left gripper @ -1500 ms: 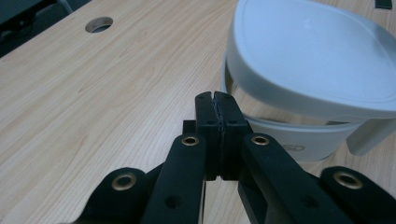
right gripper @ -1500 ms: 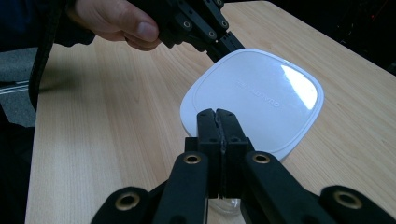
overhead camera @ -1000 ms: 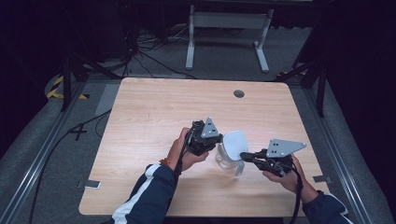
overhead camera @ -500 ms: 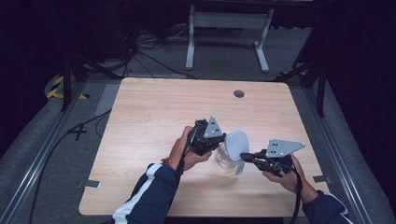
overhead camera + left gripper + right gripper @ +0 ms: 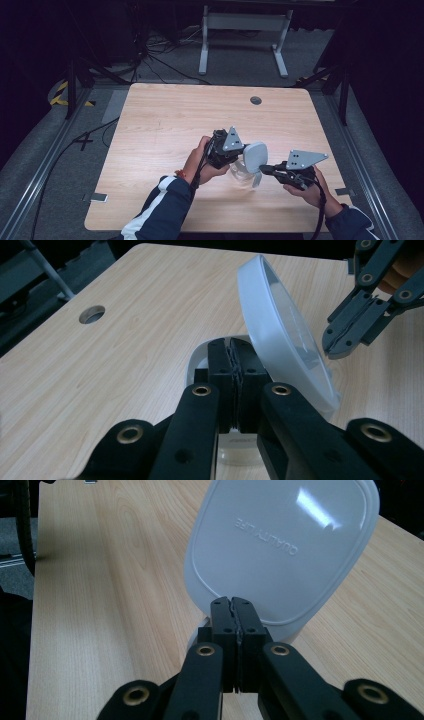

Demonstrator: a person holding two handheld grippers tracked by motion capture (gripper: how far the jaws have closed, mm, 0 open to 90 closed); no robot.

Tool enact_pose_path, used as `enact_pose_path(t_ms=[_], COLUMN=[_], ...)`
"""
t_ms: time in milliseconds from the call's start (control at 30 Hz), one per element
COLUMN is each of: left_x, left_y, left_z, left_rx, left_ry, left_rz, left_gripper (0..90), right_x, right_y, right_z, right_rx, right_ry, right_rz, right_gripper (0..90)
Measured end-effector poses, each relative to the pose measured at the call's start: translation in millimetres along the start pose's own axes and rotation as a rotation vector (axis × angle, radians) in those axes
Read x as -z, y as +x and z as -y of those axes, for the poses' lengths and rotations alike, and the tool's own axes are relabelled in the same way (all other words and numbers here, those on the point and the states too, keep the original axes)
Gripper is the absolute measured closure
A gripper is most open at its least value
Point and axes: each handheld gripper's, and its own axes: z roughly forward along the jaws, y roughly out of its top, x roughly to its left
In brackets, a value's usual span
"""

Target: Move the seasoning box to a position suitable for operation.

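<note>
A clear plastic container [image 5: 239,171] stands on the wooden table [image 5: 170,120], near its front. Its white lid [image 5: 255,156] is tilted up on edge above it. My left gripper [image 5: 243,151] comes in from the left. In the left gripper view it [image 5: 235,357] is shut on the container's rim [image 5: 197,357], with the lid [image 5: 280,335] leaning just to the right. My right gripper [image 5: 264,169] reaches in from the right. In the right gripper view it [image 5: 233,607] is shut on the lower edge of the lid [image 5: 285,545], whose embossed face is toward the camera.
A round cable hole [image 5: 256,100] sits near the table's far edge. A white metal stand [image 5: 245,30] and loose cables lie on the floor behind. The tabletop stretches bare to the left and far side of the hands.
My left gripper has edged slightly to the right, toward the lid. The right gripper and the raised lid have hardly moved.
</note>
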Motion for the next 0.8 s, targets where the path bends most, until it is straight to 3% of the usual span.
enact_pose_path(t_ms=[267,300,433,800], left_x=[-1.4,-1.1,-2.0,-2.8], left_y=[-6.7,-6.5,-7.5,-14.5], left_z=[-3.3,-4.4,-5.6,-10.4], left_rx=[-0.013,-0.028,-0.019,-0.039], left_ry=[-0.005,0.003,-0.012,-0.02], left_rz=[0.023,0.022,0.036,0.058], left_gripper=[88.4,88.5,88.9,88.9], right_x=[3.0,4.1,7.9,11.3], right_y=[-0.3,0.1,-0.7,-4.6], right_z=[2.4,2.8,4.5,10.1], right_rx=[-0.001,0.001,-0.002,-0.015], right_ry=[-0.001,-0.007,-0.002,0.021], right_rz=[0.01,0.014,0.018,0.02], right_gripper=[89.9,89.9,89.8,89.9])
